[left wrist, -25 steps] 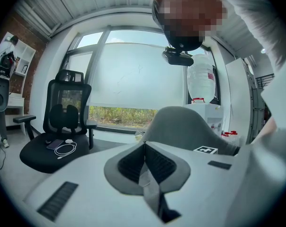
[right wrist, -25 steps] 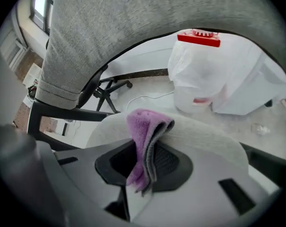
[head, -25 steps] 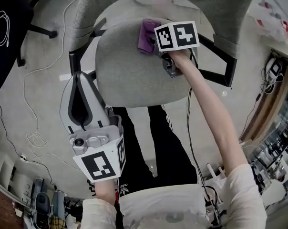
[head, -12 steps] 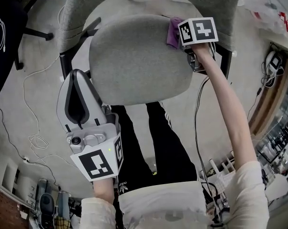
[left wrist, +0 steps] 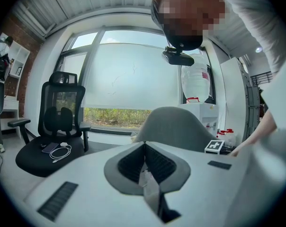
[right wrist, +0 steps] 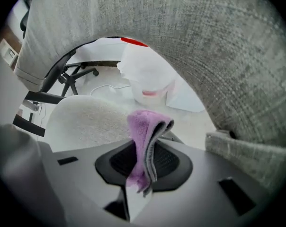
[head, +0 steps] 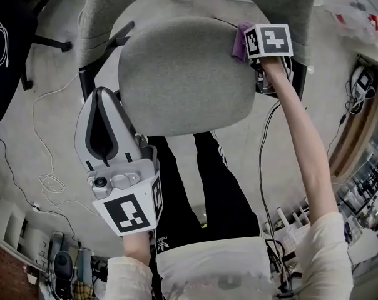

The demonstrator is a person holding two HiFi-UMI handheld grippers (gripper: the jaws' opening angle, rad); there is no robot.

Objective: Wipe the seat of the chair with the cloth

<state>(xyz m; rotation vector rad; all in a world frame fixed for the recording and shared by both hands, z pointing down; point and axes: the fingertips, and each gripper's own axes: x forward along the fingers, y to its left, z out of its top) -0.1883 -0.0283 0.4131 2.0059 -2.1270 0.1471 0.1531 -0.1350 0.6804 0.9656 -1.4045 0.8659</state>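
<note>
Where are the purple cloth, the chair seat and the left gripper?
purple cloth (right wrist: 142, 126), right gripper view, on its upright fold.
chair seat (head: 176, 74), head view, on the middle of the grey cushion.
left gripper (head: 101, 97), head view, at the tips of its closed fingers.

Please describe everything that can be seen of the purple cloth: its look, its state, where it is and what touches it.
The cloth is a small purple piece, fuzzy like microfibre, and a grey layer shows along its folded edge. It is folded double and stands up from the right gripper, whose jaws are shut on its lower part. In the head view it is at the far right edge of the grey fabric seat, mostly hidden under the gripper's marker cube. Whether it presses on the seat cannot be told.
</note>
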